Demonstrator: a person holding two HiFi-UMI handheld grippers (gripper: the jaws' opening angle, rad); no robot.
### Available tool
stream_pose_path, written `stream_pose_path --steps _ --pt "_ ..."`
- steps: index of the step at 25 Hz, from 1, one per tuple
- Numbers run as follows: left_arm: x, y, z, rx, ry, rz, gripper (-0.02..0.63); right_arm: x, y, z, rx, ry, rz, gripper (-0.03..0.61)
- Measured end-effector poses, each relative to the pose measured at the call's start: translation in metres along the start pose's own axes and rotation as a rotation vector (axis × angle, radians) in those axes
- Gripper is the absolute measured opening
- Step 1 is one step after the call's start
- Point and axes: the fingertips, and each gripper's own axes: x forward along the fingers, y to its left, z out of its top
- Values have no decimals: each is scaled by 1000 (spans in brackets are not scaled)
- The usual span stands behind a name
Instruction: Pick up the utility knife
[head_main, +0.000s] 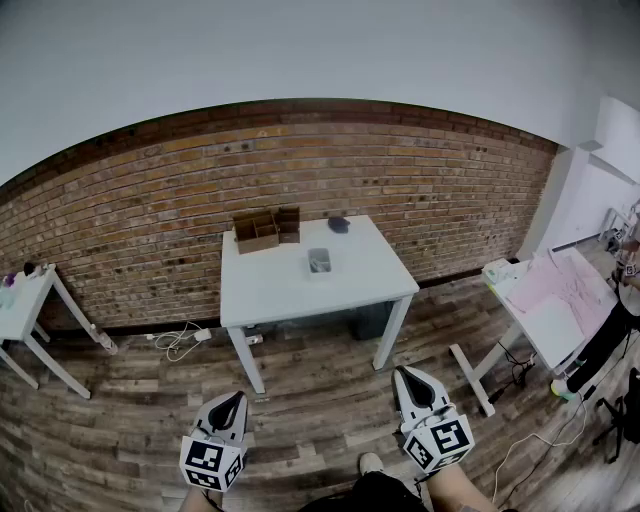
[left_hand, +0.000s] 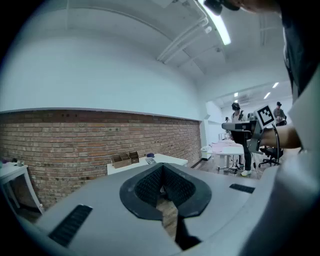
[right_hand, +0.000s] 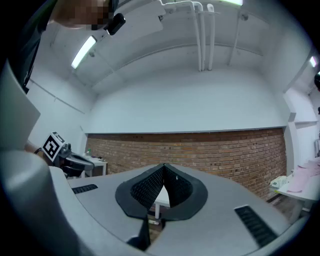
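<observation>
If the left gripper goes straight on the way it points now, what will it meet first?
Probably the front edge of the white table; only wooden floor lies between it and the left gripper. Depth is unclear, so it might pass under.

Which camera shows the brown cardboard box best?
The head view: the brown cardboard box sits whole, from above. The left gripper view shows it small and distant; the right gripper view doesn't show it.

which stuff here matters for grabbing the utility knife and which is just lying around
For the job: left claw and right claw, both shut, empty; small grey item on white table, maybe the knife.
Lying about: cardboard box, dark object, floor cable.
</observation>
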Motion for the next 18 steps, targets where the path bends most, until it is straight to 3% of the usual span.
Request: stream_pose_path --steps 6,18 --pt "18 13 -1 5 5 6 -9 17 3 -7 -31 9 29 -2" --pt "89 35 10 32 31 21 -9 90 -42 -23 -8 -2 57 -2"
